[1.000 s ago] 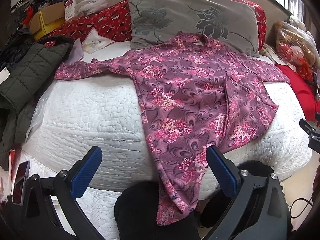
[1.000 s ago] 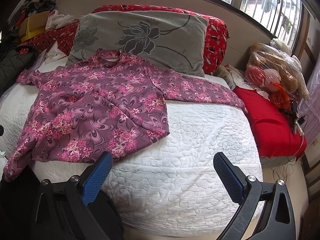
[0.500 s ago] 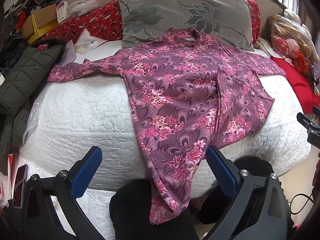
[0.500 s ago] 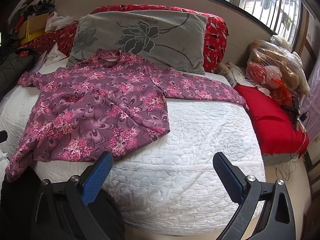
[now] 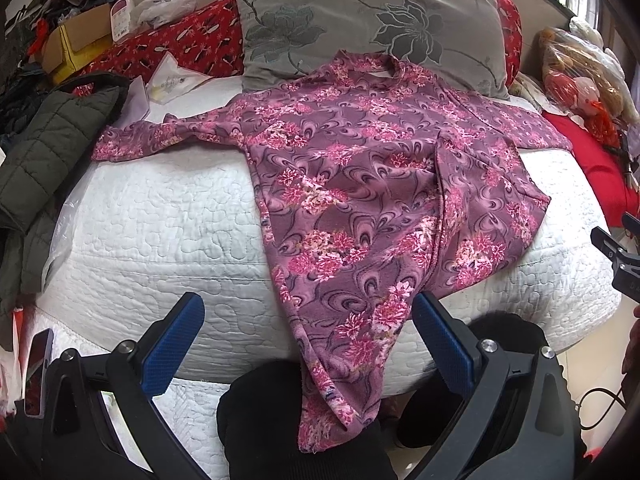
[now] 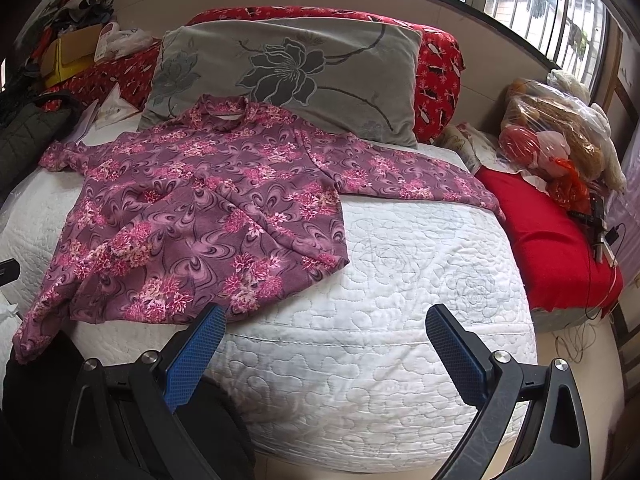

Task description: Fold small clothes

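Purple floral long-sleeved top (image 5: 384, 200) lies unfolded on the white quilted bed (image 6: 400, 280); I've eased my left gripper (image 5: 308, 344) closer to its hanging hem, both grippers wide open, empty, right gripper (image 6: 326, 350) hovering.

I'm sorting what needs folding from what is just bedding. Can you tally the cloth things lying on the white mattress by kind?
Floral purple tops: 1, the purple top, spread flat, hem hanging over the near edge
Grey flower-print pillows: 1, the grey pillow
Dark quilted jackets: 1, the quilted jacket, at the left edge
Red cushions or bolsters: 2, the red bolster and the red cushion
Total: 5
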Available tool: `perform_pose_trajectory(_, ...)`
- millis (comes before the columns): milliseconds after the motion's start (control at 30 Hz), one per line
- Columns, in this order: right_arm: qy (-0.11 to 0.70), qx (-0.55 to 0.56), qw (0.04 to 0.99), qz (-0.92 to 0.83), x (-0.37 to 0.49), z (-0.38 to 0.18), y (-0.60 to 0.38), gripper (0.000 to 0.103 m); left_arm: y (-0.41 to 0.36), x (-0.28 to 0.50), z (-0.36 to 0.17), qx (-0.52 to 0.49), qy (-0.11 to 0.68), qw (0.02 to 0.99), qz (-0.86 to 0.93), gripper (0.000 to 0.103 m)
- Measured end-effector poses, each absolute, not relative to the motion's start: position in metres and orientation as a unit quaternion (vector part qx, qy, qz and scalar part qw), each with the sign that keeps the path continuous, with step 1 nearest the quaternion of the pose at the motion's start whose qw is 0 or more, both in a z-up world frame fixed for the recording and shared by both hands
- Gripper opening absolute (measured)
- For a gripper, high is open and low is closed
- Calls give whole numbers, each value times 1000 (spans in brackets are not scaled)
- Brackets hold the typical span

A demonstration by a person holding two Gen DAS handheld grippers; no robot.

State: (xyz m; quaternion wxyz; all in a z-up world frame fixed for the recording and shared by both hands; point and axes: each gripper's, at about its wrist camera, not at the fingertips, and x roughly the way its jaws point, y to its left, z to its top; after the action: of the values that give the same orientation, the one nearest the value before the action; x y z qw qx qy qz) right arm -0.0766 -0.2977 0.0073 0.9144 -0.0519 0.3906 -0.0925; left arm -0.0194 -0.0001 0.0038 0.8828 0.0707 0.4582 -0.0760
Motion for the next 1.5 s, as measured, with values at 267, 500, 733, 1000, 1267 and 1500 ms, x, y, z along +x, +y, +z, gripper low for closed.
perform_pose_trajectory(267, 397, -47, 913, -85, -65, 3, -297, 100, 0, -11, -3, 69, 470, 877, -74, 103)
perform_pose_trajectory(500, 405, -43, 910, -73, -50, -4, -295, 100, 5, -2, -9, 60, 485, 870, -72, 103)
perform_pose_trajectory(733, 416, -13, 909, -11, 6, -6, -292, 100, 56, 27, -5, -41, 519, 851, -66, 103)
perform_pose_trajectory(1000, 475, -31, 878, 49, 95, -41, -257, 100, 84, 30, -44, -146, 607, 774, -106, 103)
perform_pose_trajectory(1267, 488, -66, 863, 117, 87, -56, -243, 6, 30, 23, -64, -153, 654, 710, -209, 78)
perform_pose_trajectory(1500, 426, 18, 892, 150, -9, -7, -290, 6, 21, 17, -35, -138, 633, 724, -236, 9)
